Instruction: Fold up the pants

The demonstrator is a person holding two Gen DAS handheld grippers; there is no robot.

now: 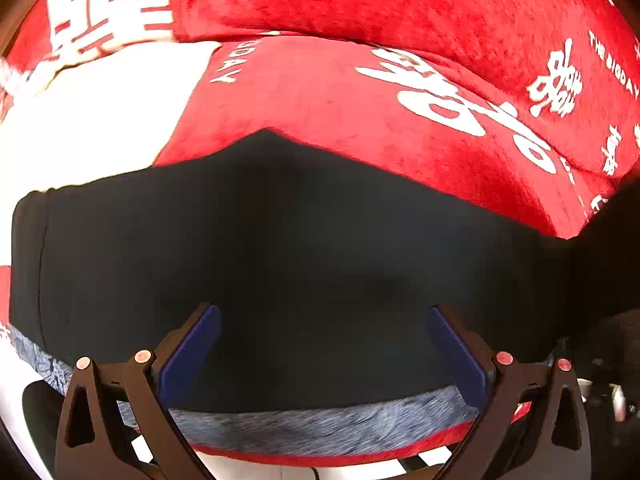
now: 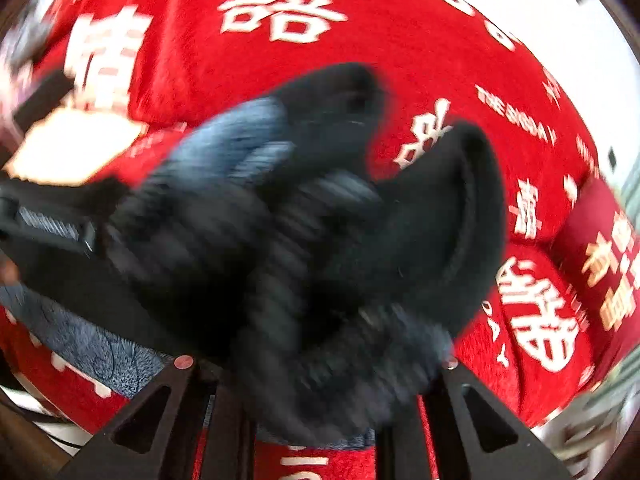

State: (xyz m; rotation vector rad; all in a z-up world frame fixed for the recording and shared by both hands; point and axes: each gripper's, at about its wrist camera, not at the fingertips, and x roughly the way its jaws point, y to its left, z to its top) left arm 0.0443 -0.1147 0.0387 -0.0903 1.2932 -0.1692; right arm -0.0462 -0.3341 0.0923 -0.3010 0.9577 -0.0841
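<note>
The black pants lie flat on a red blanket, with their grey-blue fleecy lining showing along the near edge. My left gripper hovers open just above them, its blue pads wide apart with nothing between them. In the right wrist view a blurred bunch of the pants is lifted off the blanket and hangs from my right gripper. That gripper is shut on the fabric, which hides its fingertips. One loose flap curls up to the right.
The red blanket with white characters covers the whole surface. A white patch lies to the far left. A red cushion sits at the right edge. A dark object with a ribbed strip is at the left.
</note>
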